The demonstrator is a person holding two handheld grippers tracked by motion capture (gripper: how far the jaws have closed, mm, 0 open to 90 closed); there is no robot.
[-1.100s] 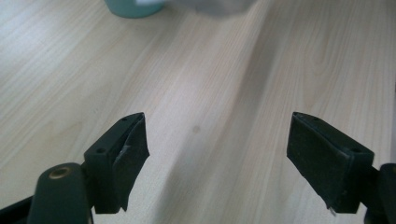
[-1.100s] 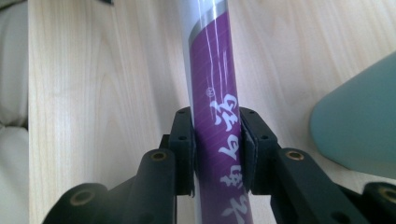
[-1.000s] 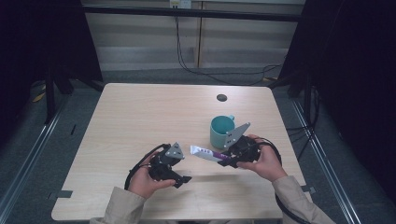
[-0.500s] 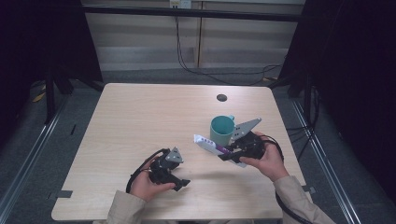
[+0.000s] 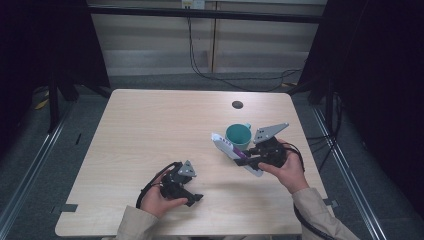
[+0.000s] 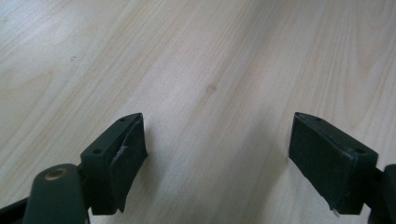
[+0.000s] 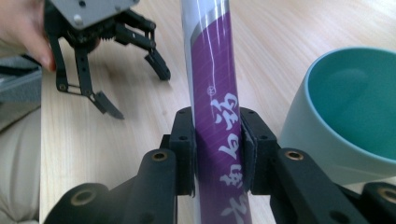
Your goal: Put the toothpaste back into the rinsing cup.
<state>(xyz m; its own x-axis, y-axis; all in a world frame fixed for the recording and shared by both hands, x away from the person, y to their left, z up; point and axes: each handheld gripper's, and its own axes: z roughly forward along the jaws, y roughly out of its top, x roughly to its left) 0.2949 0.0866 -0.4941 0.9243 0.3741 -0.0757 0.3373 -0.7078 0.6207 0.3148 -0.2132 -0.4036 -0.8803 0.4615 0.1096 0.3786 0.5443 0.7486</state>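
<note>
Right now the right gripper [image 5: 246, 161] has its jaws clamped on a purple and white tube [image 5: 234, 152], and the right gripper view makes the hold plain: the two black pads press the flat sides of the tube [image 7: 215, 112] with white lettering running up between them. From the high view, the tube juts out up and to the left from the jaws, its white end beside the near-left rim of the teal mug [image 5: 238, 136]. Whether the tube actually touches the mug I cannot tell; they sit very close. The mug [image 7: 348, 116] stands upright on the table [image 5: 150, 130], just to the right of the tube in the right gripper view, its mouth open toward us and its inside teal. Over on the other side, the left gripper [image 5: 192, 197] is down low near the front edge of the table, well apart from the mug and the tube, the person's left hand [image 5: 159, 199] wrapped around its body. Its jaws stand wide apart with nothing between them: the left gripper view looks straight past the two black pads at bare pale wood. That same gripper [image 7: 133, 88] appears in the right gripper view too, beyond the tube, fingers spread over the wood. A small dark round spot [image 5: 237, 104] sits on the far part of the table, behind the mug.
</note>
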